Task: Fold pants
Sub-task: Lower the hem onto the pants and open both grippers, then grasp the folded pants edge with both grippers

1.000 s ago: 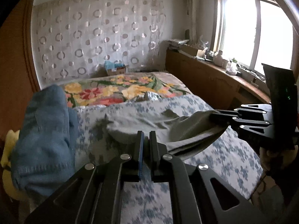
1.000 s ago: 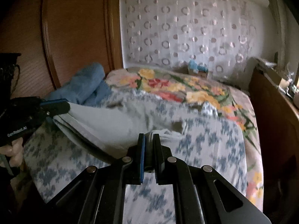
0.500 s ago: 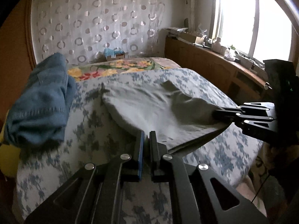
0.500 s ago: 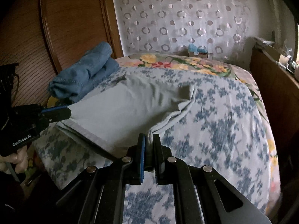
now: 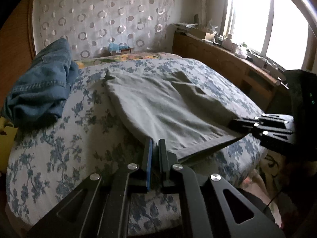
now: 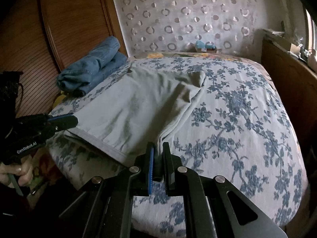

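A bed fills most of the room, spread with a white cover printed in blue flowers, and a wooden headboard rises along its left side. Behind the far end hangs a pale curtain dotted with rings, and a bright window stands on the right above a wooden ledge crowded with small items.

The grey pants lie flat across the near half of the bed, the doubled near edge lifted slightly off the cover and stretched between the two tools. To their far left, well apart, a bundle of blue jeans rests against the headboard.

The left claw is clenched on the near left corner of the pants, with cloth pinched between its pads. The right claw is likewise clenched on the near right corner, where the folded layers bunch into the narrow gap. A hand grips the left tool's handle at the bed's near left edge.

A small box sits at the far end of the bed; its contents are too small to make out.
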Demonstrator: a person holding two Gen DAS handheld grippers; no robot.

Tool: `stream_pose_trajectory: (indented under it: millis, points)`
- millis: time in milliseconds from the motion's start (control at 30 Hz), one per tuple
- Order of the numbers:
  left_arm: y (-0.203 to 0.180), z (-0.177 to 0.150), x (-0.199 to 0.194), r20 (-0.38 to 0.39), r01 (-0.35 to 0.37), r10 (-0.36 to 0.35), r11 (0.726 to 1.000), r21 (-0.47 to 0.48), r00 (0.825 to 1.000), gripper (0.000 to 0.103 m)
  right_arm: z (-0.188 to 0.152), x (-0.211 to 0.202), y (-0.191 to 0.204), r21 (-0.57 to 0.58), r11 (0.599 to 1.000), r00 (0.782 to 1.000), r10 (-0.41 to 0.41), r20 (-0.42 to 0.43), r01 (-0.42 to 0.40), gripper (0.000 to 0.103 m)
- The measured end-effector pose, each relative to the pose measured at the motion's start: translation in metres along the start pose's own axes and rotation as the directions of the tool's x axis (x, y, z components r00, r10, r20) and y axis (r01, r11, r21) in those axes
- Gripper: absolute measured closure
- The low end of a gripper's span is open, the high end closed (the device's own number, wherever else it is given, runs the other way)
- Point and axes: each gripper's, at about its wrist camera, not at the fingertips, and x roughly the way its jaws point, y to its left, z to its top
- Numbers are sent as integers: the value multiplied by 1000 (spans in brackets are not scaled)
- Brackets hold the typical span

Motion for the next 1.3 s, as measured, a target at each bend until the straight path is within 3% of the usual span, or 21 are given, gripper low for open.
stream_pose_trajectory:
  millis: [600, 700, 833, 933, 1067, 1300]
  points:
    - [0, -22, 16, -45, -11, 12, 1000, 5, 999, 93, -22, 3, -1, 47, 999, 1000, -13, -13, 14, 93]
    - [0, -24, 19, -53, -27, 28, 1000, 12, 998, 84, -23, 1, 0, 51, 998, 1000, -18, -12, 19, 92]
    - [7, -24, 22, -56, -34, 34, 999, -8, 998, 61, -24, -2, -2, 59, 998, 1000, -21, -9, 22, 91]
    - [13, -23, 24, -68, -28, 25, 999, -36, 997, 53, -25, -5, -3, 62, 998, 1000, -21, -3, 21, 89]
    - [18, -25, 24, -69, -17, 13, 998, -56, 998, 21, -27, -10, -4, 59, 998, 1000, -20, 11, 20, 83]
    - [11, -30, 23, -50, -41, 39, 998, -38, 998, 20, -29, -20, -7, 51, 998, 999, -36, 28, 34, 68]
